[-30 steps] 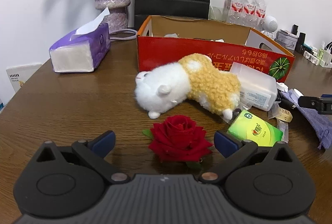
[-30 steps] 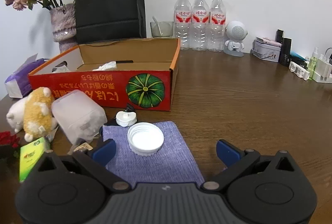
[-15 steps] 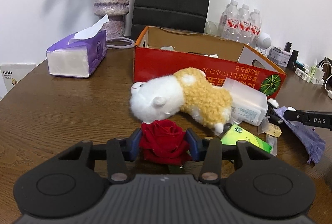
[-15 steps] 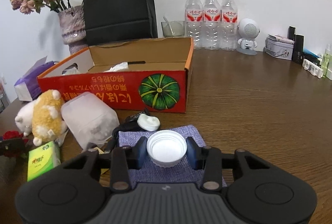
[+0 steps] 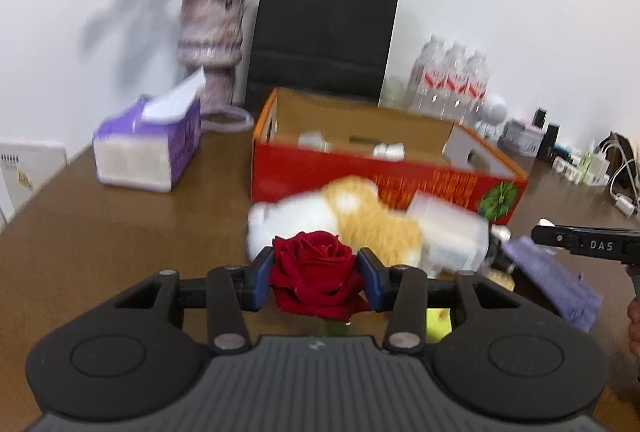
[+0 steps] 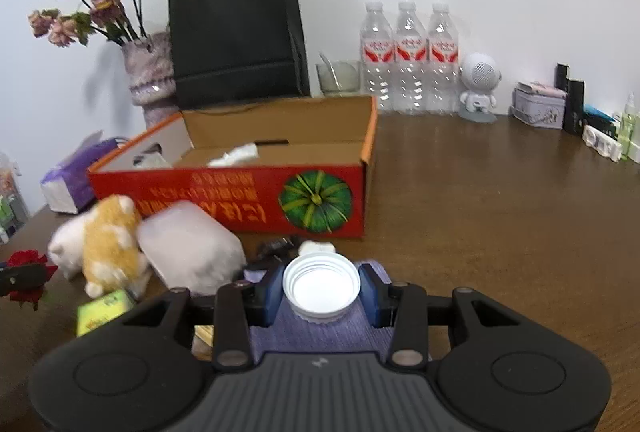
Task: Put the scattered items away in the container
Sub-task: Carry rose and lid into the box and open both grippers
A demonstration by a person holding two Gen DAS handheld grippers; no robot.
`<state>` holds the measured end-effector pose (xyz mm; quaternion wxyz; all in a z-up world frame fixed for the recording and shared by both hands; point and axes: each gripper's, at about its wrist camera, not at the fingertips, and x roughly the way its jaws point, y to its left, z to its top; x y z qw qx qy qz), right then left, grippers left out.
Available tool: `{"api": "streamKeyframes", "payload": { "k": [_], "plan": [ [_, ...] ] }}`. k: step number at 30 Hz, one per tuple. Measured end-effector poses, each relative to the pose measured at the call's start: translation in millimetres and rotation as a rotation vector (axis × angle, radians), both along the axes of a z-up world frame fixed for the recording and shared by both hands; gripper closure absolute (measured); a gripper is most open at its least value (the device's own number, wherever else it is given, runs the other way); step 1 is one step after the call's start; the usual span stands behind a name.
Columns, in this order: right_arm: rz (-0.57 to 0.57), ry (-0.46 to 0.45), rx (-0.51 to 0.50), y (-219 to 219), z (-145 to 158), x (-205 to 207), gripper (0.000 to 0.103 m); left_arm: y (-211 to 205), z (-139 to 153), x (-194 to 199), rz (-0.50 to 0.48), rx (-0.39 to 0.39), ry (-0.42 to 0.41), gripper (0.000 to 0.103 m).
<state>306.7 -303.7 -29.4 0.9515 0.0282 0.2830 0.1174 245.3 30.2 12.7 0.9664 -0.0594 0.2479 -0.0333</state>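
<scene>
My left gripper (image 5: 316, 278) is shut on a red rose (image 5: 316, 272) and holds it above the table, in front of the plush toy (image 5: 340, 224). My right gripper (image 6: 321, 290) is shut on a white jar lid (image 6: 321, 286), lifted over the purple cloth (image 6: 320, 328). The red cardboard box (image 5: 380, 180) (image 6: 248, 196) stands open behind, with some white items inside. A translucent plastic container (image 6: 190, 246), a green packet (image 6: 102, 312) and small bits lie beside the plush toy (image 6: 100, 244).
A purple tissue box (image 5: 148, 148), a vase of dried flowers (image 5: 210, 44) and a black paper bag (image 5: 324, 32) stand at the back left. Three water bottles (image 6: 408, 56), a small robot figure (image 6: 478, 88) and small boxes (image 6: 540, 104) line the back right wall.
Both grippers closed, the left on the rose and the right on the lid, then both lifted their items off the table.
</scene>
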Motion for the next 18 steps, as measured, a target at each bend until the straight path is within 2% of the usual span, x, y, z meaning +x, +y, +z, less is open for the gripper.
{"api": "streamKeyframes", "payload": {
  "k": [5,11,15,18],
  "plan": [
    [0.036,-0.1,0.0,19,40,10,0.064,-5,38,15,0.012,0.012,-0.122,0.057],
    [0.067,-0.182,0.074,52,82,38,0.064,-21,64,57,0.016,-0.056,-0.19,0.057],
    [0.045,-0.208,0.075,70,89,61,0.064,-32,67,89,0.032,-0.092,-0.195,0.057],
    [0.018,-0.184,0.085,71,83,81,0.064,-38,67,116,0.057,-0.11,-0.179,0.057]
  ]
}}
